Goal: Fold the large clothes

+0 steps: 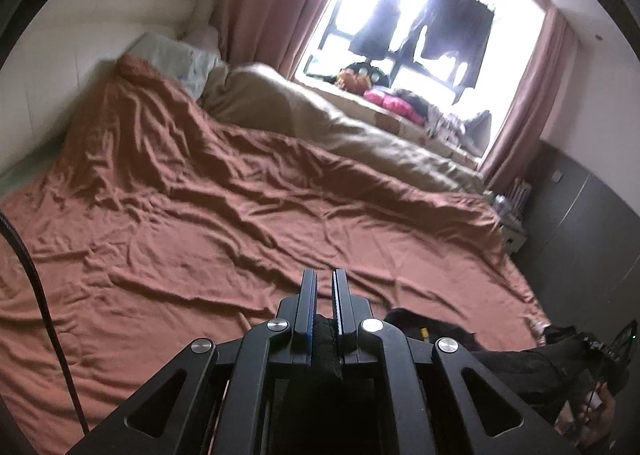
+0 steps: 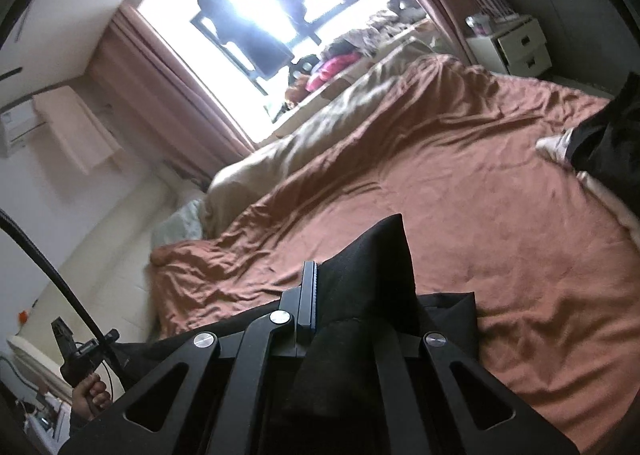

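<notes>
A black garment [image 1: 448, 339] hangs between my two grippers above the rust-brown bed cover [image 1: 224, 215]. My left gripper [image 1: 323, 287] is shut on a fold of the black cloth, which shows deep between the jaws. My right gripper [image 2: 340, 279] is shut on another part of the black garment [image 2: 372, 263], whose corner sticks up and hides the right finger. The garment stretches from each gripper towards the other hand, low over the near edge of the bed.
A beige duvet [image 1: 352, 123] lies along the window side of the bed. A pillow [image 1: 176, 59] lies at the head. Clutter [image 1: 396, 99] sits on the window sill, and a white nightstand [image 2: 516, 43] stands by the bed. More dark clothing [image 2: 612, 135] lies on the bed.
</notes>
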`<state>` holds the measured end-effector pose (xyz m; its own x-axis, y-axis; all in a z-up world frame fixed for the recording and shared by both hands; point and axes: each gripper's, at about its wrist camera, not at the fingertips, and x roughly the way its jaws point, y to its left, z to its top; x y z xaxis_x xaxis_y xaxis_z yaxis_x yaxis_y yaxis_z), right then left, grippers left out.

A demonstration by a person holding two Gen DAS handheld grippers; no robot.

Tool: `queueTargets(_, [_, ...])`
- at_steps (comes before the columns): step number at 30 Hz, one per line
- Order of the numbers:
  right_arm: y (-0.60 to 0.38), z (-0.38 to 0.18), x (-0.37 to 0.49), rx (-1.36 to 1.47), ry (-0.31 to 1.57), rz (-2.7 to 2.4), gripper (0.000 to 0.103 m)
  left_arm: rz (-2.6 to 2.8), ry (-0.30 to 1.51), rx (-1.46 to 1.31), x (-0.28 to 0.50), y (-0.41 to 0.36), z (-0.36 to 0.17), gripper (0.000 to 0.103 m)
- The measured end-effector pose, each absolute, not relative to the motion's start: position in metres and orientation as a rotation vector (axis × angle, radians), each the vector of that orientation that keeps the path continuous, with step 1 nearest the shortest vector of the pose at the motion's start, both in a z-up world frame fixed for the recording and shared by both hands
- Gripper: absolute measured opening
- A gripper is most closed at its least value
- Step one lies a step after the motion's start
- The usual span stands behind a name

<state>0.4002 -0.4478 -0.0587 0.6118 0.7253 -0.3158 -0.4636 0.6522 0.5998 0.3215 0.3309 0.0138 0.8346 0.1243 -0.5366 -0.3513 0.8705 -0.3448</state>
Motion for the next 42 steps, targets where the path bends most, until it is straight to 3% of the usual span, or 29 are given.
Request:
queueTargets(10, [-0.403,-0.089,0.453,0.446,0.715,0.658,0.000,0.297,0.674,-0.478,0.385,0.359,-0.083,0.008])
queueTargets(15, [-0.386,-0.091,0.461,0.425,0.775,0.589,0.003,0.247,0.728,-0.500,0.408,0.359,-0.110,0.014])
queueTargets(16, [-0.382,-0.087,0.459,0.419,0.768,0.584,0.011,0.221,0.742,-0.501,0.412,0.358,-0.113,0.025])
queueTargets(17, [-0.380,-0.082,0.457,0.413,0.752,0.577,0.039,0.207,0.760,-0.495,0.415,0.356,-0.114,0.045])
queueTargets(18, [-0.379,-0.077,0.454,0.405,0.734,0.568,0.065,0.205,0.772,-0.492,0.416,0.355,-0.115,0.057])
queueTargets(19, [-0.378,-0.072,0.450,0.402,0.712,0.563,0.102,0.208,0.773,-0.490,0.415,0.354,-0.114,0.076])
queueTargets(20, [-0.378,-0.065,0.445,0.403,0.686,0.555,0.103,0.215,0.762,-0.486,0.412,0.353,-0.111,0.083])
queueTargets(30, [-0.389,-0.021,0.411,0.263,0.710,0.545,0.103,0.230,0.791,-0.390,0.378,0.343,-0.087,0.083])
queueTargets(42, [-0.372,-0.018,0.432,-0.137,0.845,0.421,0.103,0.206,0.994,-0.349,0.382,0.346,-0.146,0.083])
